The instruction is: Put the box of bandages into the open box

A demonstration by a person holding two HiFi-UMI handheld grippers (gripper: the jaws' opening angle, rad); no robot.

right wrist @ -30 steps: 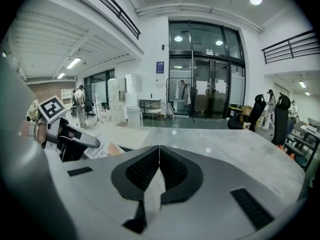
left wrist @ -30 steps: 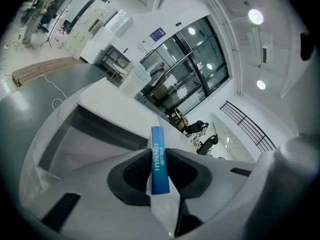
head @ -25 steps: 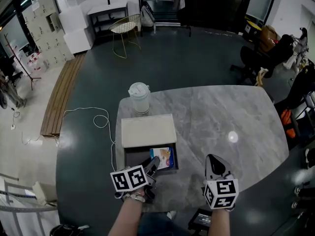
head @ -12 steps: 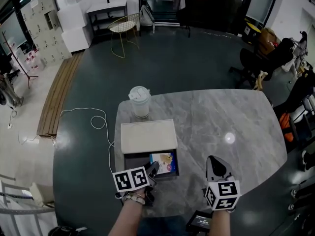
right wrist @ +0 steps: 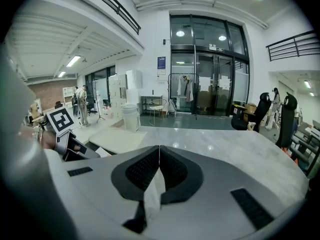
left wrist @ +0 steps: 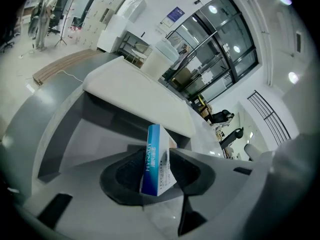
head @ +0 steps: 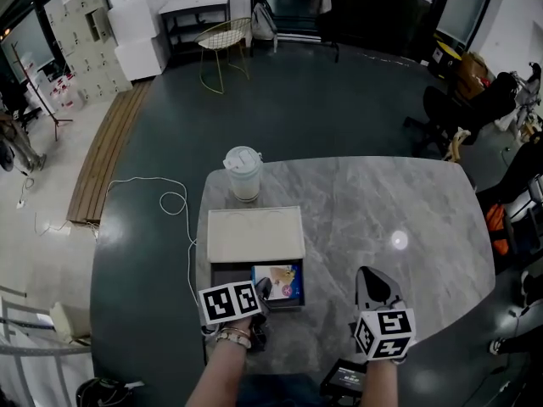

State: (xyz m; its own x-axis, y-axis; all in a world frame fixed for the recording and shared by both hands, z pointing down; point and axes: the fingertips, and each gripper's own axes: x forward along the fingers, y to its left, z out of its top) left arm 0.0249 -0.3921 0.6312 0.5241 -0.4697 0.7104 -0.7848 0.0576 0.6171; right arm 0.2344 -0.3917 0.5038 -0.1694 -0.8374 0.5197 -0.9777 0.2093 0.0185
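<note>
Grey marble tabletop (head: 399, 193) carries the dark open box (head: 222, 275), cream lid (head: 254, 234) folded back, directly ahead of the left gripper (head: 261, 288). Its jaws are opening around the slim blue-and-white box of bandages (left wrist: 156, 160), which stands edgewise between them inside the open box, presumably for release. Off to its side, the right gripper (right wrist: 159, 151) is closed on nothing and seems idle.

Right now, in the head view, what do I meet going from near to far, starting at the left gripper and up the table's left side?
Left gripper, jaws opening → box of bandages between them, in the open box → pale lid → white lidded container → wire chair.
</note>
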